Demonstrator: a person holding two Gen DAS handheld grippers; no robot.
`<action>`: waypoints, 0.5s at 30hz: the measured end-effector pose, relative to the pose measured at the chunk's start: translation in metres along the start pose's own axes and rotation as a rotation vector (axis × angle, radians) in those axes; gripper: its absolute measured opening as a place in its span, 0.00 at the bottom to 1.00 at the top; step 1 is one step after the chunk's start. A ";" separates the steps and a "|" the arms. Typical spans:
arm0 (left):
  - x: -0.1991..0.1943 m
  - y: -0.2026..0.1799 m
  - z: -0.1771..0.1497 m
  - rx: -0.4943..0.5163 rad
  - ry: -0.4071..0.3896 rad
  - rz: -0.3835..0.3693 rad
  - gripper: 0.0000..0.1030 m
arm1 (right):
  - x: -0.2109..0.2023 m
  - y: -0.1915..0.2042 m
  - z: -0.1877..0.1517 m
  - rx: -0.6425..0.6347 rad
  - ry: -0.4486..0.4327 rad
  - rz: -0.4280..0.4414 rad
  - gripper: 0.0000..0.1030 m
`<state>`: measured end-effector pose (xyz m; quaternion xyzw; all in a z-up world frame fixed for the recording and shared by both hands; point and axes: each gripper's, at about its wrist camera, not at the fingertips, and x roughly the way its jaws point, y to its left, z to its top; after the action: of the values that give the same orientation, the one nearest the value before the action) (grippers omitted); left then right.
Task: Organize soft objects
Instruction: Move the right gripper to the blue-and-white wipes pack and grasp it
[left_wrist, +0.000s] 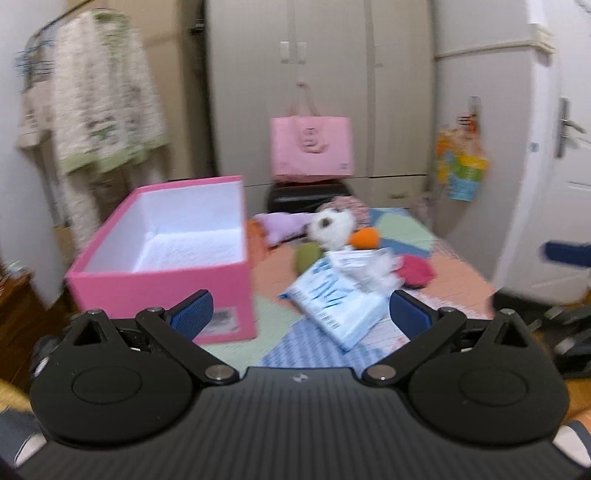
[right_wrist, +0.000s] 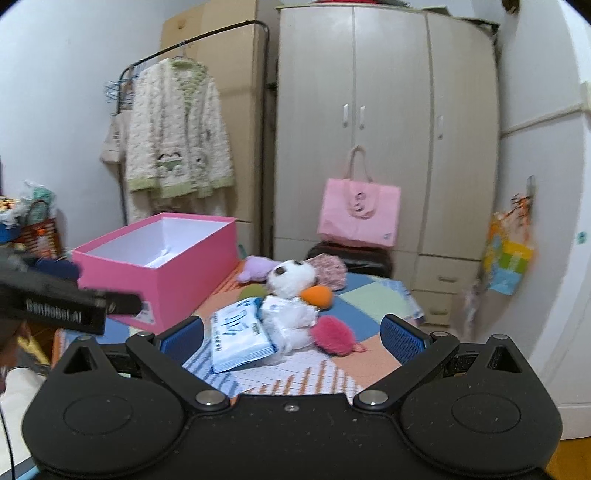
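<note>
On the patchwork bed (right_wrist: 373, 299), a white plush toy (right_wrist: 291, 291) lay beside the open pink box (right_wrist: 162, 273), while both grippers, left (left_wrist: 301, 314) and right (right_wrist: 293, 334), hovered with fingers spread, empty.

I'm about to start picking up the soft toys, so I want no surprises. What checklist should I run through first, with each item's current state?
1. Pink box open, interior looks free: ok.
2. Left gripper open, nothing held: ok.
3. Right gripper open, nothing held: ok.
4. White plush toy in front of the right gripper: ok.
5. Toy free of clutter: not ok, the blue-and-white packet lies against it.
6. Left gripper clear of the right's path: cannot tell.
</note>
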<state>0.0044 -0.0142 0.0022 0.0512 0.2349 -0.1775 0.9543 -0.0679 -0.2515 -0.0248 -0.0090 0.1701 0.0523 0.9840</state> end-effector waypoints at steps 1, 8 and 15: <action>0.004 -0.002 0.005 0.018 0.001 -0.027 1.00 | 0.005 -0.002 -0.003 0.005 -0.002 0.018 1.00; 0.057 -0.023 0.029 0.160 0.074 -0.129 0.97 | 0.062 -0.014 -0.022 0.029 0.081 0.121 1.00; 0.122 -0.032 0.042 0.228 0.220 -0.224 0.92 | 0.109 0.003 -0.040 -0.039 0.130 0.196 0.98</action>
<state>0.1113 -0.0901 -0.0183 0.1516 0.3203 -0.3015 0.8852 0.0209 -0.2395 -0.0991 -0.0150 0.2325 0.1509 0.9607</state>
